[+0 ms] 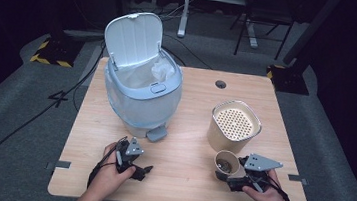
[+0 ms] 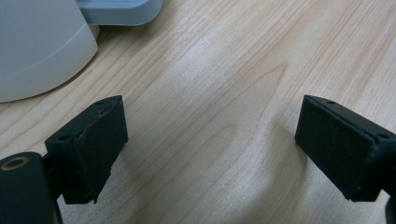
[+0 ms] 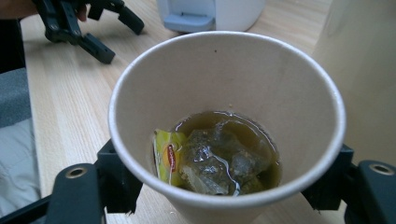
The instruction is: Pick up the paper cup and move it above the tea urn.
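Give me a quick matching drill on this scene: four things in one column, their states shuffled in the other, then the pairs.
Things:
1. paper cup
2. pedal bin
3. left gripper
4. perforated canister

States:
A. lid flipped up, bag inside
B. jaws wide apart over bare table
C. holds tea and a used tea bag, between the right gripper jaws
D. stands just behind the cup

Pairs: 1-C, 2-A, 3-B, 4-D

Wooden table [image 1: 188, 131]: bin [image 1: 140, 84], canister [image 1: 234, 126], cup [image 1: 226, 165].
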Demonstrator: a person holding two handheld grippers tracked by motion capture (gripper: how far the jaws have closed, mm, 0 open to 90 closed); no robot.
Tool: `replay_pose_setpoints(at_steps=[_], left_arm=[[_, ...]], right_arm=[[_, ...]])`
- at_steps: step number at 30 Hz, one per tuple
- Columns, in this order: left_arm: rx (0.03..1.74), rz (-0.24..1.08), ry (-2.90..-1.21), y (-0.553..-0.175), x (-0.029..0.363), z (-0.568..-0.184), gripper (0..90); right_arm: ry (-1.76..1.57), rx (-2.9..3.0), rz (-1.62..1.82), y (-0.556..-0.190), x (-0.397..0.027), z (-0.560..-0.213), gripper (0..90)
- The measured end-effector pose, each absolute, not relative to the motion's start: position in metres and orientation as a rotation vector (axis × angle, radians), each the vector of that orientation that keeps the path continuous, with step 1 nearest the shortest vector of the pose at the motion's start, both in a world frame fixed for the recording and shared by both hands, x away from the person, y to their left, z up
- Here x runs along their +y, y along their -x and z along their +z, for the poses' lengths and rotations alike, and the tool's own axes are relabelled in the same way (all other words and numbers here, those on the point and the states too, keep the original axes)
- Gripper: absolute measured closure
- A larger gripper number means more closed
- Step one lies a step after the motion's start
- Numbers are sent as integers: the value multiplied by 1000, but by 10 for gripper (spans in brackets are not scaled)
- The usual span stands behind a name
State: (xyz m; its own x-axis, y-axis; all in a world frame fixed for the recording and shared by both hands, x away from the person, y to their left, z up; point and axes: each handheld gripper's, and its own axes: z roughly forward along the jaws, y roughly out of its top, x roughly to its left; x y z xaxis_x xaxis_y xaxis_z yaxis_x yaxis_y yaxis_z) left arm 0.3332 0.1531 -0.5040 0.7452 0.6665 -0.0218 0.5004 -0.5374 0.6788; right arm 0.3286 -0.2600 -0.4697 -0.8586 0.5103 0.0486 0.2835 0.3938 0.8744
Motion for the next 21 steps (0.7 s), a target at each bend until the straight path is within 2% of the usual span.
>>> replay_pose_setpoints(at_steps=[21], left_arm=[[872,316,-2257,-333,153,-504,99]], right_arm=[[-594,2354,1538,-337,-269,-391,287]])
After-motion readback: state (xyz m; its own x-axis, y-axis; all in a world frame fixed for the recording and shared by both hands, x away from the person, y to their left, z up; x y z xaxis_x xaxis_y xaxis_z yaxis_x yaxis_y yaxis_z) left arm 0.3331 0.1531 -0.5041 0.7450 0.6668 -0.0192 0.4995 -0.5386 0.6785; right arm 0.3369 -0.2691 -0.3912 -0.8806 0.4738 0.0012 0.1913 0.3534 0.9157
